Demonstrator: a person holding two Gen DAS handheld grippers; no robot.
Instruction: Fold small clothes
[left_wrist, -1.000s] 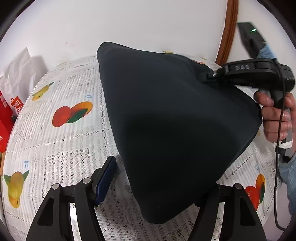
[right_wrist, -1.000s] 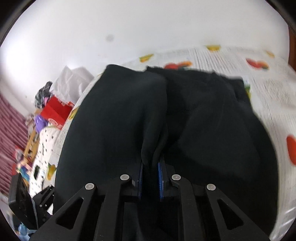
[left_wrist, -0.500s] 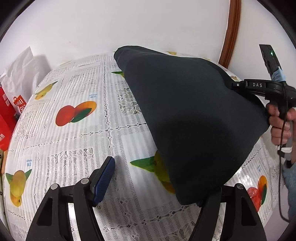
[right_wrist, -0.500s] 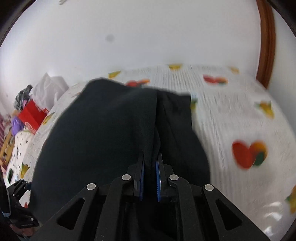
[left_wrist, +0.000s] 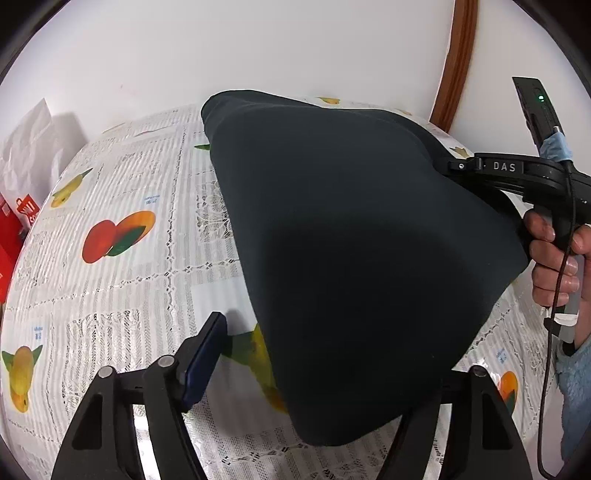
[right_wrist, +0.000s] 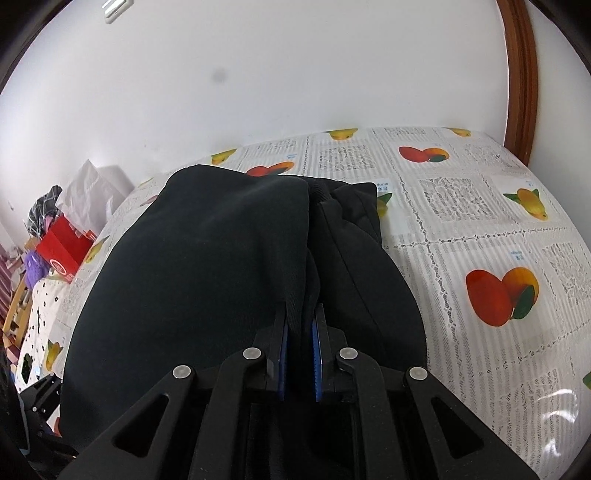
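Note:
A black garment (left_wrist: 362, 243) hangs above the fruit-print tablecloth (left_wrist: 122, 280), its far end touching the table. My right gripper (right_wrist: 300, 332) is shut on a bunched edge of the garment (right_wrist: 207, 266); from the left wrist view it (left_wrist: 458, 166) grips the cloth's upper right corner. My left gripper (left_wrist: 325, 369) is open wide. Its left finger (left_wrist: 205, 354) is bare, and the garment's lower corner hangs in front of and hides the right fingertip.
A white bag (left_wrist: 33, 144) and red boxes (left_wrist: 14, 221) sit at the table's left edge. A wooden door frame (left_wrist: 456, 62) stands behind on the right. The red boxes (right_wrist: 64, 243) and clutter lie left in the right wrist view.
The garment swung right half a second ago and has swung back left and lower. The right gripper has kept its hold, and the left has stayed open.

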